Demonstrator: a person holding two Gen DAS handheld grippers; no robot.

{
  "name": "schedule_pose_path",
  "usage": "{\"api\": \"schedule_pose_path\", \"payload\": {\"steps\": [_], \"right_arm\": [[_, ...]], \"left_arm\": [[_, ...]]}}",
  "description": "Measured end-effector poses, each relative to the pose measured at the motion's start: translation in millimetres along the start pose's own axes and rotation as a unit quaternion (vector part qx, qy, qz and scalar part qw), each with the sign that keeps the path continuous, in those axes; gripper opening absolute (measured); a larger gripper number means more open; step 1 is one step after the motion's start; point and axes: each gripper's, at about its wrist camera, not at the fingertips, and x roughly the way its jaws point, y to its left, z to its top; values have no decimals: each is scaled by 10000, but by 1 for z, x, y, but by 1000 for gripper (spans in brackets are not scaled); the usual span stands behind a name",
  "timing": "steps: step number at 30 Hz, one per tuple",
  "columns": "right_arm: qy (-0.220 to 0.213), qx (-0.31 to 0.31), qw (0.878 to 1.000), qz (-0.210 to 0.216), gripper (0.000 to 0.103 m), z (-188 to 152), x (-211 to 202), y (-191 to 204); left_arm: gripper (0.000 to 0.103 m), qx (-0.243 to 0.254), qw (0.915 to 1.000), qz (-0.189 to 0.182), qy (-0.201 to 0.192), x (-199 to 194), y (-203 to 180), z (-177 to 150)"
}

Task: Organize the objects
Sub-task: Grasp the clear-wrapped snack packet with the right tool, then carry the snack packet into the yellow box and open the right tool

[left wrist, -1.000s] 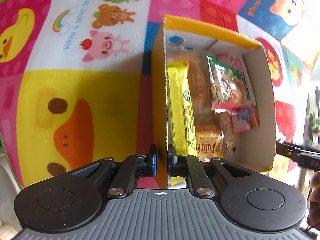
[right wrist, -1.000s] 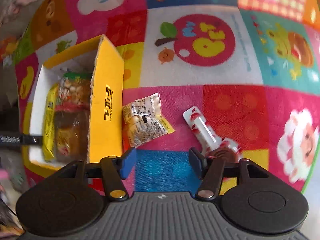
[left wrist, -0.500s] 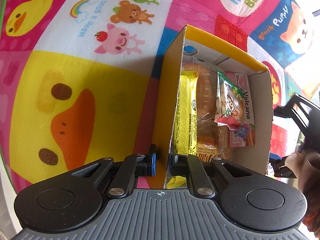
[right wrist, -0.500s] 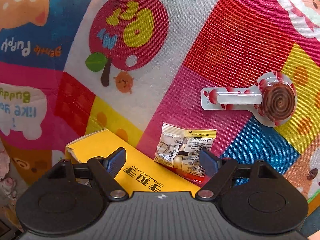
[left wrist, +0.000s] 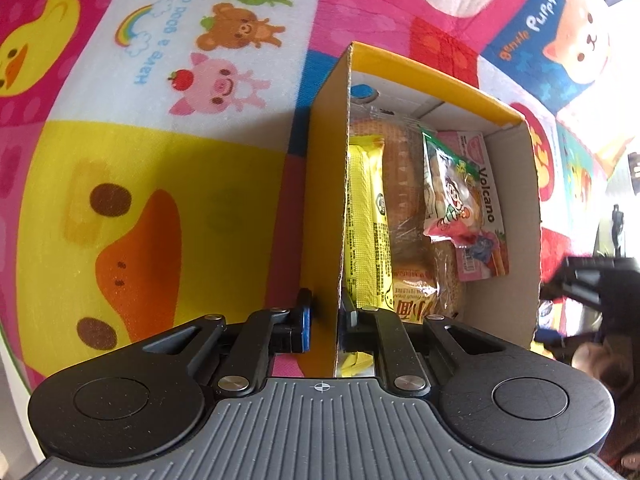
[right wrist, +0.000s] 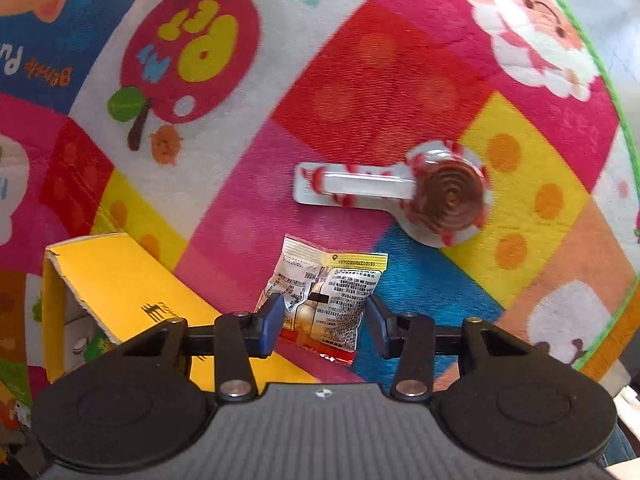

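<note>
- Left gripper, black with blue pads, is clamped on the near side wall of the yellow cardboard box, one finger outside and one inside.
- Right gripper points steeply down; its jaws have just been closing and now flank the small silver-and-yellow snack packet, the left pad at its edge, the right pad just clear of it.
- Packet lies flat on the mat, just beside the box's outer wall, printed back upward, yellow seal on the far end.
- Box interior holds a long yellow wrapper, a clear bag of bread and a pink "Volcano" pouch.
- Beyond the packet lies the wrapped brown spiral lollipop, long axis across the view, head to the right.
- Surface throughout is a patchwork cartoon play mat.
</note>
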Motion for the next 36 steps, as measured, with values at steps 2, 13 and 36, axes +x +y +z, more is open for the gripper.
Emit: {"api": "schedule_pose_path", "payload": {"steps": [2,13,36], "right_arm": [[140,270,9994,141,45,-2,-1,-19],[-276,528,9980,217,72,3,5,-8],[-849,-2970,9483,-726,57,-49,3,10]], "left_arm": [[14,53,10000,2,16,0,-1,0],[14,57,10000,-24,67,4,-2,2],[14,301,9994,120,119,9,-10,-6]]}}
